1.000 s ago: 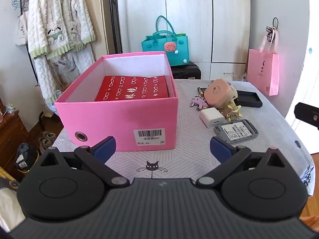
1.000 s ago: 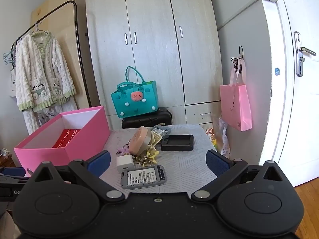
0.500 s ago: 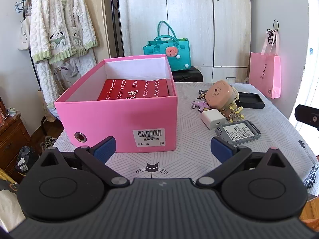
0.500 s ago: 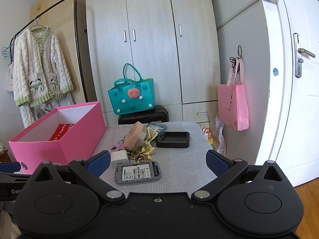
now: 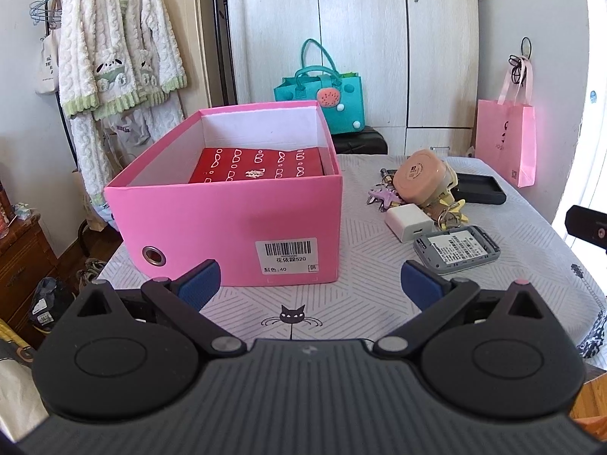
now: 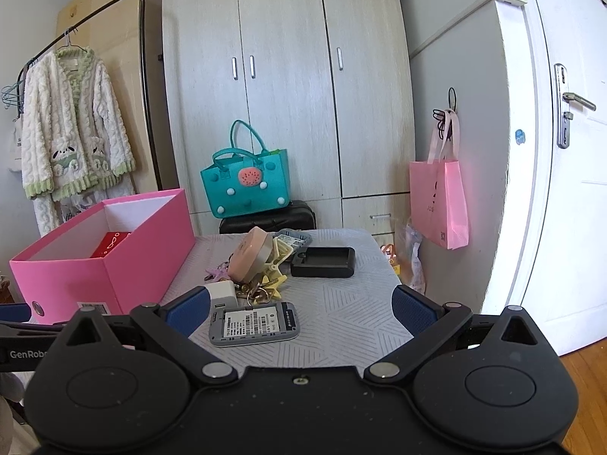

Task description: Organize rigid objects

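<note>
Pink box (image 5: 227, 223) sits open-topped on the table (image 5: 360, 303), toward its left side, barcode label on the near wall. A red packet (image 5: 258, 165) with white marks lies flat inside on the bottom. In the right wrist view the same box (image 6: 110, 250) shows at the left, the red packet (image 6: 114, 244) only partly seen over its rim.

Loose things cluster on the right half of the table, apart from the box. A grey device (image 5: 455, 250) lies label-up nearest the front edge; in the right wrist view it (image 6: 254, 324) lies between the tool's fingers but untouched. Just behind it, a white charger (image 5: 408, 222). A round peach case (image 5: 419, 178) leans tilted on a heap of keys and yellow clips (image 5: 449, 210). A purple star charm (image 5: 383, 197) lies left of that heap. A black tray (image 5: 480, 189) rests toward the far right edge.

Left tool (image 5: 309, 284): fingers spread wide, empty, hovering over the near edge in front of the box. Right tool (image 6: 299, 309): fingers spread wide, empty, over the near edge facing the cluster.
</note>
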